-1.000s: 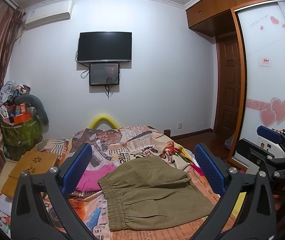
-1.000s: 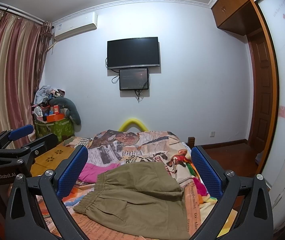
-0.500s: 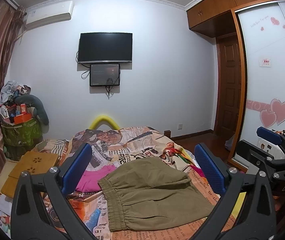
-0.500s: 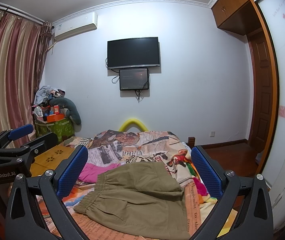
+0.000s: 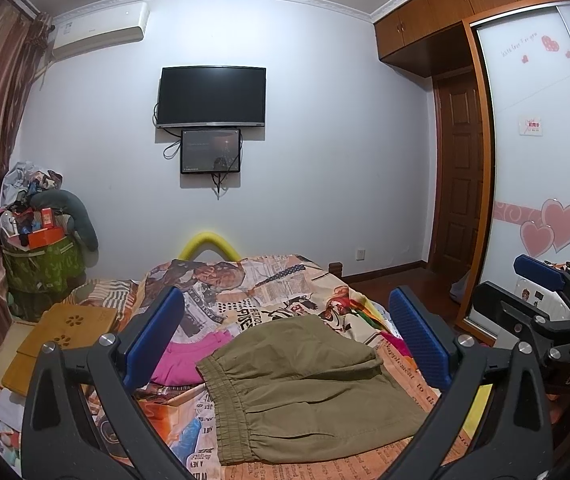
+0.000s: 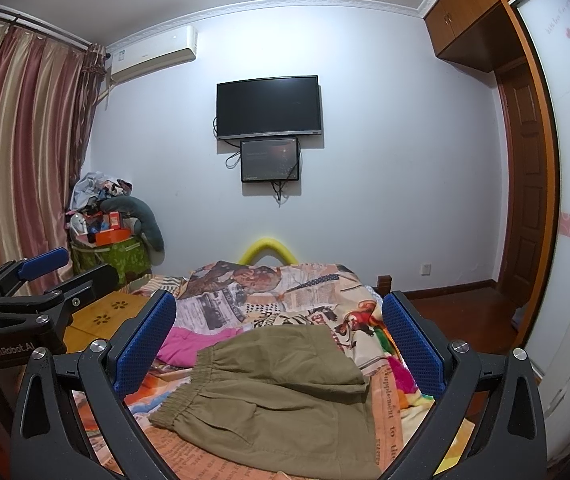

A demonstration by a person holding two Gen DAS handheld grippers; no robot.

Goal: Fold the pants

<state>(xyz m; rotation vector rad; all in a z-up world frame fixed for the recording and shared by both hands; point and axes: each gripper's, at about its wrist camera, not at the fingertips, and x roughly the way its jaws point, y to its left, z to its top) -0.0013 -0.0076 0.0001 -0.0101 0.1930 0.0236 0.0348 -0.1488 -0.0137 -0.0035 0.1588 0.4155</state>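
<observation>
Both views are evenly lit by soft indoor light from above, with a cool bluish tint on the far wall [image 5: 325, 160]. Focus is sharp. Strong fisheye bending and dark corners appear at the edges.

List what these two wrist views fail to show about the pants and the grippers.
- Olive pants: near hem hidden behind the left gripper frame, left wrist view; cut by the bottom edge, right wrist view.
- Pink garment: partly under the pants; type unclear.
- Right gripper: open; the holding hand is out of frame.
</observation>
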